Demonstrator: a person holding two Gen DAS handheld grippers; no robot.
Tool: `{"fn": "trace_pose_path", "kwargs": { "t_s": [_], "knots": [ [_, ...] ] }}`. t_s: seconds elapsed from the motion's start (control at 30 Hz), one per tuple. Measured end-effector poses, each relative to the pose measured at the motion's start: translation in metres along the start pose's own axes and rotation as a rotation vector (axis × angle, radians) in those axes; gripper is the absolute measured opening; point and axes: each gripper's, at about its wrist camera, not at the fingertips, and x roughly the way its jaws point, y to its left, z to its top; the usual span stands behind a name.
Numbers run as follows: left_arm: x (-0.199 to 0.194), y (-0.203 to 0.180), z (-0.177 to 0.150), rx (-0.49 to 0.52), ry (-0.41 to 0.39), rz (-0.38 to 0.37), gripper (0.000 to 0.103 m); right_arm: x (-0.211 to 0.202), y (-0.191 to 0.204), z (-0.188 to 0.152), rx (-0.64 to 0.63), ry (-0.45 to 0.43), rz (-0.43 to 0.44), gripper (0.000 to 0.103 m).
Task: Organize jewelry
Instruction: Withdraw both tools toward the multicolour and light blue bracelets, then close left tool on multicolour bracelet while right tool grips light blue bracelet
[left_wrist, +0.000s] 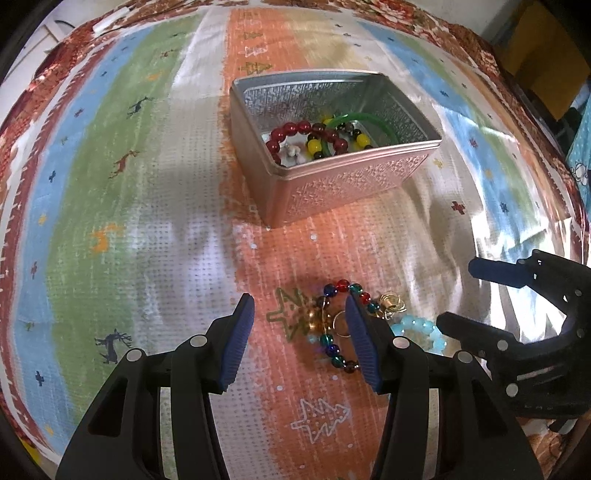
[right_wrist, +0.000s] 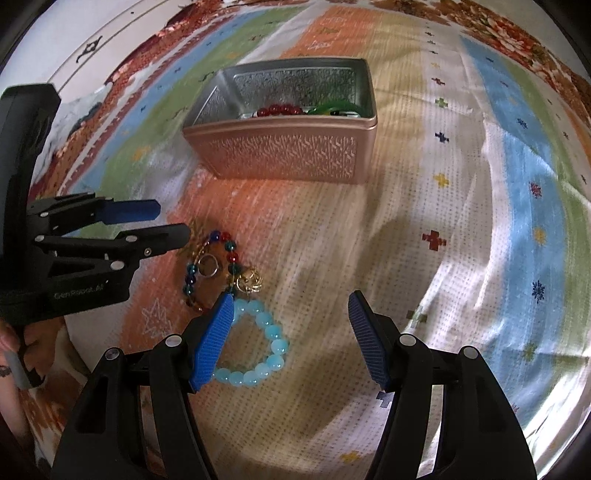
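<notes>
A pink metal tin (left_wrist: 332, 184) stands open on the cloth and holds a dark red bead bracelet (left_wrist: 295, 130), a green bangle (left_wrist: 364, 120) and yellow-and-black beads. It also shows in the right wrist view (right_wrist: 280, 158). A multicolour bead bracelet (left_wrist: 334, 321) (right_wrist: 207, 269), a small gold ring (right_wrist: 208, 264), a gold ornament (right_wrist: 251, 282) and a pale blue bead bracelet (right_wrist: 264, 350) lie on the cloth. My left gripper (left_wrist: 299, 332) is open just above the multicolour bracelet. My right gripper (right_wrist: 291, 332) is open, with the pale blue bracelet by its left finger.
A striped cloth (left_wrist: 129, 184) with small embroidered figures covers the table. A floral red border (right_wrist: 517, 37) runs along its far edge. A yellow object (left_wrist: 546, 62) stands beyond the table at the far right.
</notes>
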Motion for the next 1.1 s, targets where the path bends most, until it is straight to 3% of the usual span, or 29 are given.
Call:
{"fn": "trace_pose_path", "kwargs": {
  "t_s": [0.7,1.1],
  "knots": [
    [0.027,-0.012,0.013,0.035,0.046,0.063,0.051,0.026,0.031,-0.007,-0.131,0.101,-0.037,0.064],
    [0.038,-0.026,0.020,0.066,0.046,0.108,0.053,0.038,0.038,-0.004,-0.157,0.126,-0.069,0.042]
  ]
}}
